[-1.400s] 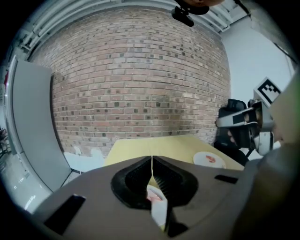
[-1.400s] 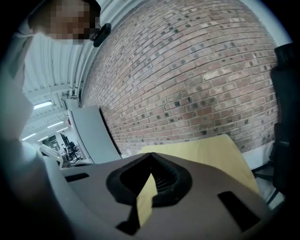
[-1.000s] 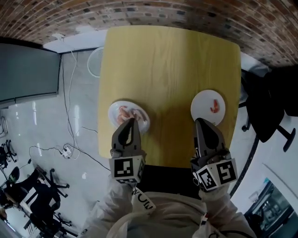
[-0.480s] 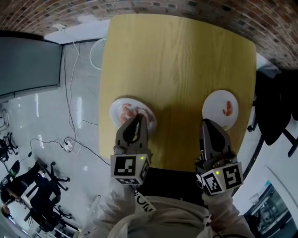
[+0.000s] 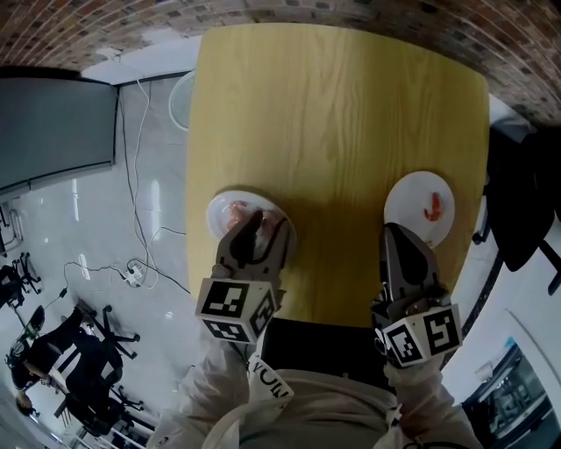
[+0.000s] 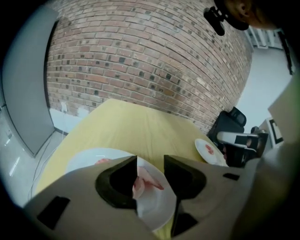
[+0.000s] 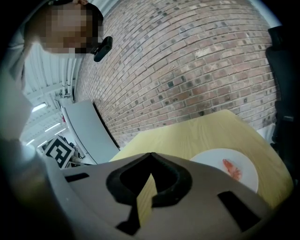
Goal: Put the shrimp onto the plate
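On the yellow table [image 5: 333, 131] a white plate [image 5: 219, 206] at the left holds several pink shrimp [image 5: 235, 210]. My left gripper [image 5: 266, 224] hangs just over that plate; its jaws have just been opening. In the left gripper view the left gripper [image 6: 150, 161] is open, with a shrimp [image 6: 143, 180] lying on the plate [image 6: 89, 157] in the gap, not pressed. A second white plate [image 5: 408, 197] at the right carries one shrimp [image 5: 433, 207]. My right gripper [image 5: 392, 230] sits shut and empty just short of it. The right gripper [image 7: 151, 154] view shows that plate [image 7: 211, 159] and shrimp [image 7: 232, 169].
Both plates lie near the table's front edge, the right one close to the right edge too. A black office chair [image 5: 526, 202] stands right of the table. A grey panel [image 5: 53, 131] and floor cables [image 5: 131, 228] lie to the left, below a brick wall [image 5: 263, 9].
The left gripper's jaws have parted and it has tipped down lower over the left plate. The right gripper has sunk slightly and stays shut.
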